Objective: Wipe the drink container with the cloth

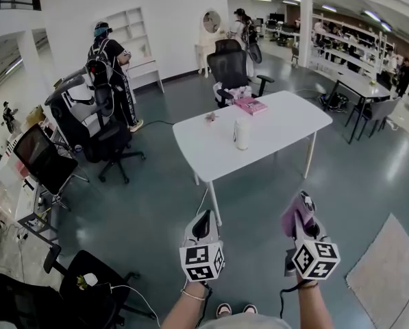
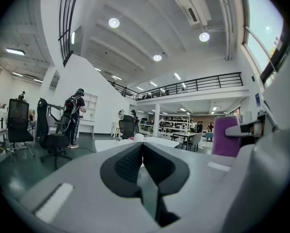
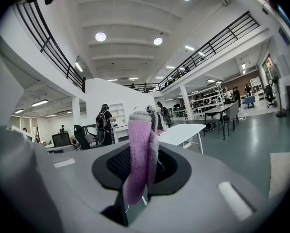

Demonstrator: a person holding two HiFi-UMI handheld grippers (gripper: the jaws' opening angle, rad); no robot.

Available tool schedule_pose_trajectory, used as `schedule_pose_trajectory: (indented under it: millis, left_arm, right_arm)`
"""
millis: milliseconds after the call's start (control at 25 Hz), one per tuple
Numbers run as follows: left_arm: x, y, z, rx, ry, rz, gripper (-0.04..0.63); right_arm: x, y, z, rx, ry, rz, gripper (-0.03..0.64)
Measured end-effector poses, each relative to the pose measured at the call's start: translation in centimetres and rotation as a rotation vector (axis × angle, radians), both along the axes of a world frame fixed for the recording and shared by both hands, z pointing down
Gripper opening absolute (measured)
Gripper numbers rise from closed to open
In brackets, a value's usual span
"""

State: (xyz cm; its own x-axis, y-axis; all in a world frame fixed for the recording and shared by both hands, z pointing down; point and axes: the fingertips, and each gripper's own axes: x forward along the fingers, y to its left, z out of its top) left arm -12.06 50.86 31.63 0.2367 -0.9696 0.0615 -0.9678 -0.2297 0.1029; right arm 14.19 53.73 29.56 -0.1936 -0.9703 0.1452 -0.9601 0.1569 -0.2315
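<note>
Wiping seems not yet begun: the right gripper (image 1: pixel 304 201) pinches the pink cloth (image 3: pixel 140 149), the left gripper (image 1: pixel 204 218) is closed on nothing, and the drink container (image 1: pixel 242 133) stands on the white table (image 1: pixel 286 122), well apart from both.

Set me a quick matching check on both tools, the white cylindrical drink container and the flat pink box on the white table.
Things:
1. left tool
2. right tool
3. white cylindrical drink container
4. flat pink box

States:
A. upright near the middle of the white table
B. shut on the fuzzy purple cloth
C. lying near the table's far edge
D. shut, nothing between its jaws

Pairs: 1-D, 2-B, 3-A, 4-C.
</note>
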Motion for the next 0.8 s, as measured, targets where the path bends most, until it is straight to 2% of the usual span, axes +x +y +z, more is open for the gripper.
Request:
schedule_pose_trajectory:
  millis: [80,160,320,800]
  left_arm:
    - [0.1,0.2,-0.1,0.000,-0.008,0.006,0.002]
    - [0.4,0.4,-0.3,0.000,-0.013,0.017,0.066]
    - [0.6,0.9,-0.4,0.003,-0.015,0.033,0.072]
    - [2.1,1.1,0.5,-0.026,-0.009,0.182,0.287]
  right_arm:
    - [0.1,0.2,0.0,-0.005,0.000,-0.002,0.080]
    - [0.2,0.4,0.0,-0.009,-0.001,-0.003,0.080]
    - [0.1,1.0,0.3,-0.015,0.000,-0.008,0.080]
    - [0.3,2.5,0.8,-0.038,0.018,-0.001,0.080]
